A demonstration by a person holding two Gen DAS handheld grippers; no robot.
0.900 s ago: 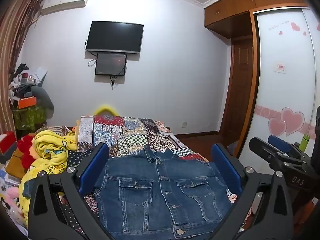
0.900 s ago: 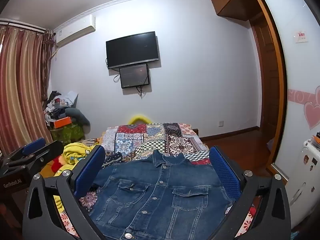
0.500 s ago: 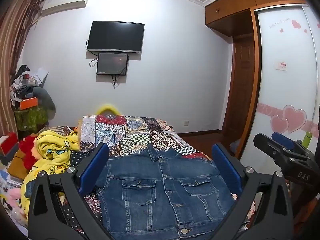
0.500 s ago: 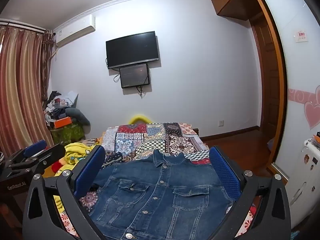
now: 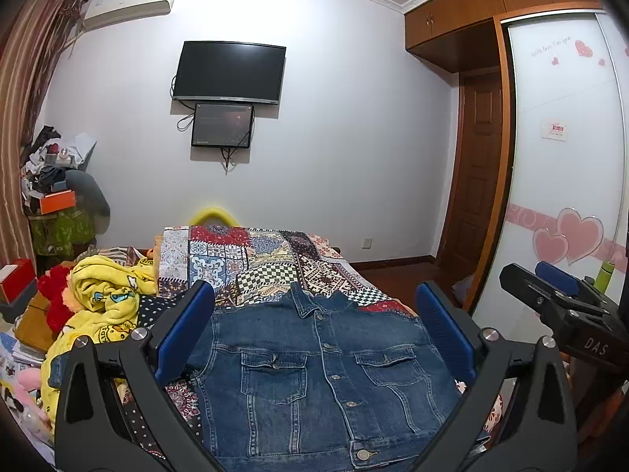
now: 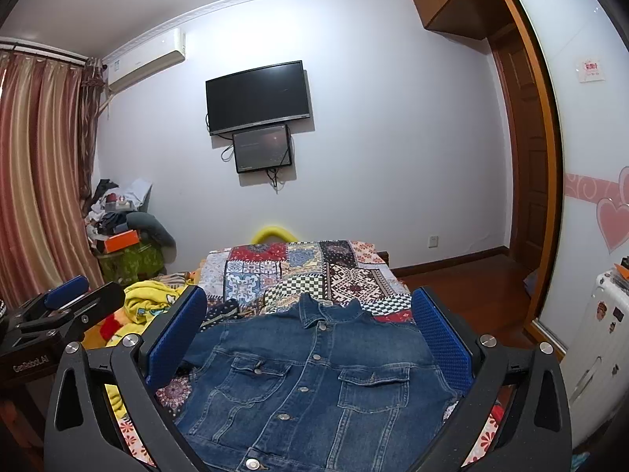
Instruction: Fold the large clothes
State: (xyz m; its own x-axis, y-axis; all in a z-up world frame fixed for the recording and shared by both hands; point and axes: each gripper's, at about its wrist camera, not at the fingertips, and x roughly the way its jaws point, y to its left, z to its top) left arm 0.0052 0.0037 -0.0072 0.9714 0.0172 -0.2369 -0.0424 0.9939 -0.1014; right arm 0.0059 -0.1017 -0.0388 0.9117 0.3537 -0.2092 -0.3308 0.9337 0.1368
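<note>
Left wrist view: left tool [image 5: 314,326] spread wide, grasping nothing, above the denim jacket [image 5: 314,385] lying buttoned, front up, on the patchwork bedspread [image 5: 251,259]. Right wrist view: right tool [image 6: 310,326] likewise released. Risk: stiff denim may drag the loose bedspread, or a finger may pinch both layers together.
</note>
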